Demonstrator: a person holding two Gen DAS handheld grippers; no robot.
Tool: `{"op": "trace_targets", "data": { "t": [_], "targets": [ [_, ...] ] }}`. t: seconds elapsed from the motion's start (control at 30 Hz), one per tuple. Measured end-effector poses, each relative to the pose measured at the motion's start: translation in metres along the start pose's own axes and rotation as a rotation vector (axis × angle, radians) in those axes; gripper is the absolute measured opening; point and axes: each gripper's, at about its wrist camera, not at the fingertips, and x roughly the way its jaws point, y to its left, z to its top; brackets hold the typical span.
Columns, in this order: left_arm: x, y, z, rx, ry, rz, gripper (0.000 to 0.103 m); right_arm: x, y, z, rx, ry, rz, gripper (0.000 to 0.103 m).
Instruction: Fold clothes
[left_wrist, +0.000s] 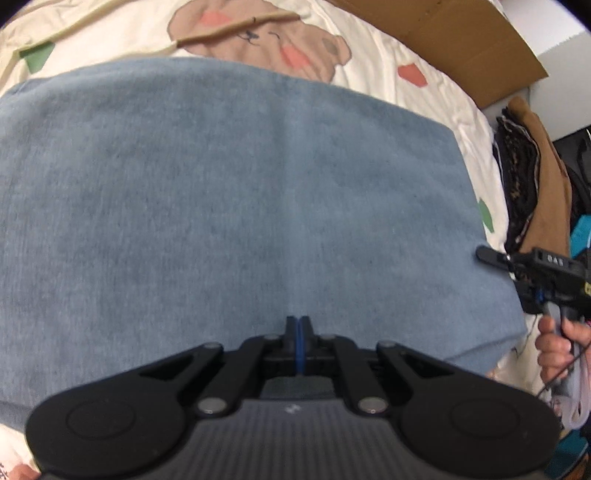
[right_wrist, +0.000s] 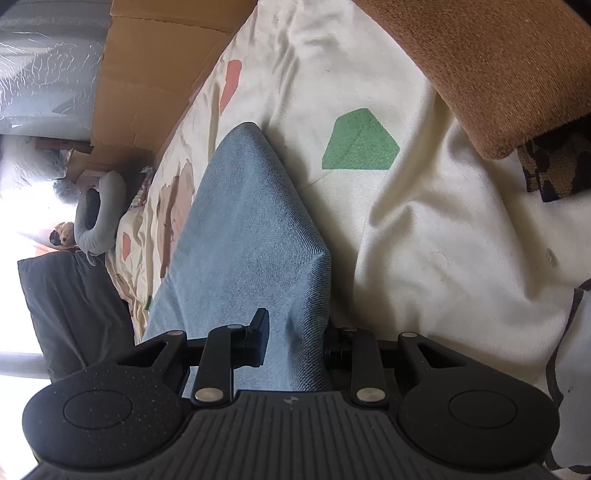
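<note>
A blue-grey garment (left_wrist: 236, 192) lies folded into a broad rectangle on the patterned bedsheet (left_wrist: 399, 48). My left gripper (left_wrist: 299, 325) rests over its near middle, shut, with nothing visible between the pads. In the right wrist view the garment's (right_wrist: 243, 229) thick right edge runs between my right gripper's (right_wrist: 295, 339) jaws. One finger (right_wrist: 260, 332) lies on top and the other is mostly hidden by the fabric. The cloth fills the gap and bulges up just ahead. From the left wrist view, the right gripper (left_wrist: 491, 255) sits at the garment's right edge, held by a hand (left_wrist: 554, 343).
A stack of folded clothes with a brown piece (right_wrist: 491, 62) on top sits at the right of the bed. Flattened cardboard (left_wrist: 450, 33) leans behind the bed. A grey neck pillow (right_wrist: 99, 214) and a dark cushion (right_wrist: 74, 310) lie at the far end.
</note>
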Motion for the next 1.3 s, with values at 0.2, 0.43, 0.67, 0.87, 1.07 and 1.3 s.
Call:
{"op": "trace_targets", "data": {
  "t": [0.2, 0.43, 0.67, 0.87, 1.07, 1.3],
  "targets": [
    [-0.002, 0.001, -0.006, -0.012, 0.032, -0.012, 0.002, 0.001, 0.000, -0.001, 0.002, -0.007, 0.001, 0.029],
    [-0.006, 0.011, -0.011, -0.042, 0.091, -0.055, 0.002, -0.002, 0.009, -0.004, -0.003, -0.028, -0.011, 0.008],
    [-0.040, 0.024, -0.015, -0.059, -0.004, -0.082, 0.041, -0.009, 0.029, -0.007, -0.027, -0.042, -0.019, 0.006],
    [-0.077, 0.041, -0.012, -0.080, -0.119, -0.076, 0.055, -0.021, 0.077, -0.009, -0.130, -0.031, -0.031, 0.006],
    [-0.121, 0.070, -0.007, -0.135, -0.258, -0.023, 0.066, -0.028, 0.123, -0.013, -0.201, -0.007, -0.083, 0.006],
    [-0.142, 0.099, -0.013, -0.238, -0.365, 0.027, 0.066, -0.031, 0.171, -0.026, -0.274, 0.013, -0.156, 0.006]
  ]
}}
